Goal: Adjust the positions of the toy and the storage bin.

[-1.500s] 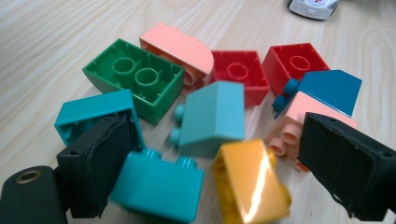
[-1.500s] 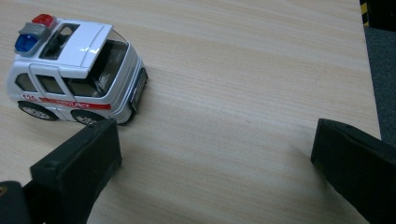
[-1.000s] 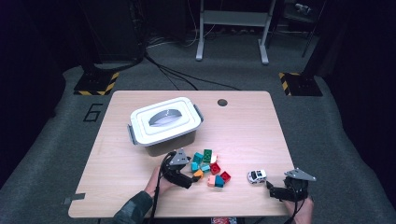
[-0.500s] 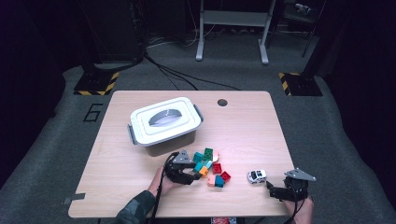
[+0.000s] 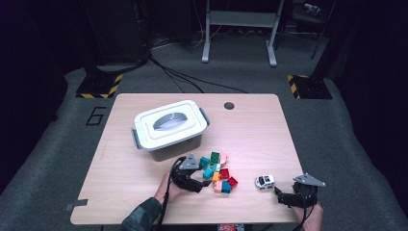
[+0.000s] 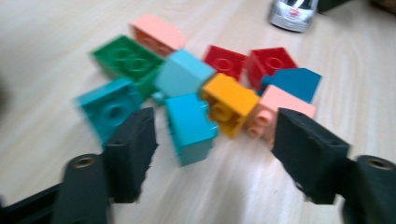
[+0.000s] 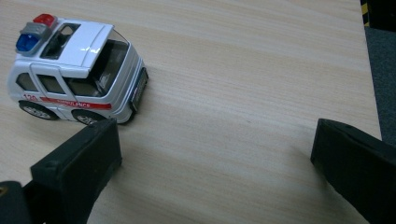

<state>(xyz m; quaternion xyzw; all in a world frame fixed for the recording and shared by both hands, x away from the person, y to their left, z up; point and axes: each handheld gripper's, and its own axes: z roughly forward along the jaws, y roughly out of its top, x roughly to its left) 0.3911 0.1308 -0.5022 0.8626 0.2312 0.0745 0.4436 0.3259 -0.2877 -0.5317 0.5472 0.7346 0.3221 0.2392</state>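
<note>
Bare tabletop point(image 5: 250, 134) right of lidded box point(image 5: 169, 129); bricks point(image 5: 217, 169), toy ambulance point(image 5: 264, 181) in front.

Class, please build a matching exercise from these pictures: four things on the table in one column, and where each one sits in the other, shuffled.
Things:
1. white lidded plastic box
2. white toy ambulance
3. turquoise toy brick
4. round hole in the wooden table

Places:
A. between the left gripper's open jaws
B. far table edge
C. beside the right gripper
D. behind the brick pile

Pairs: 1-D, 2-C, 3-A, 4-B
</note>
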